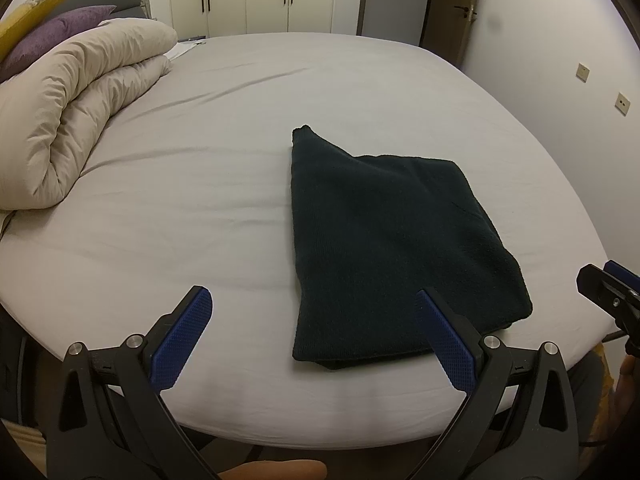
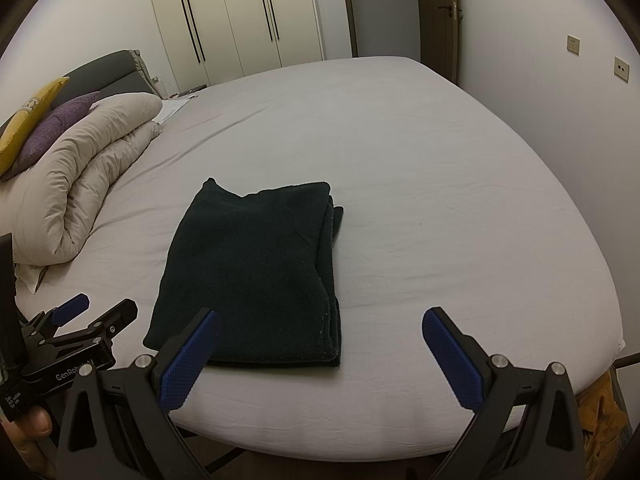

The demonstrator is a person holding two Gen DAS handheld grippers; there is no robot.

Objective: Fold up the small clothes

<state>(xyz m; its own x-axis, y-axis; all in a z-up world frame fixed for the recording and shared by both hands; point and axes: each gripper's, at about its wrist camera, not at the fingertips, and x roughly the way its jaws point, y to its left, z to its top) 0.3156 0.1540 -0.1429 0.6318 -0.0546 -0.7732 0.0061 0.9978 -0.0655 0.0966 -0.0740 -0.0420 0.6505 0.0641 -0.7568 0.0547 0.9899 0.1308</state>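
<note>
A dark green knitted garment [image 1: 384, 240] lies folded into a rough rectangle on the grey bed sheet [image 1: 208, 184], near the bed's front edge. It also shows in the right wrist view [image 2: 256, 276], with layered edges on its right side. My left gripper [image 1: 312, 300] is open and empty, held above the front edge, its right finger over the garment's near corner. My right gripper [image 2: 320, 316] is open and empty, just right of the garment's near edge. Each gripper shows in the other's view: the right [image 1: 612, 284], the left [image 2: 96, 308].
A rolled beige duvet [image 1: 76, 120] lies on the left of the bed, with purple [image 1: 52, 36] and yellow [image 1: 36, 4] cushions behind it. Wardrobes [image 2: 236, 16] and a door [image 2: 436, 12] stand at the far wall. An orange cloth [image 2: 600, 408] sits below the bed's right corner.
</note>
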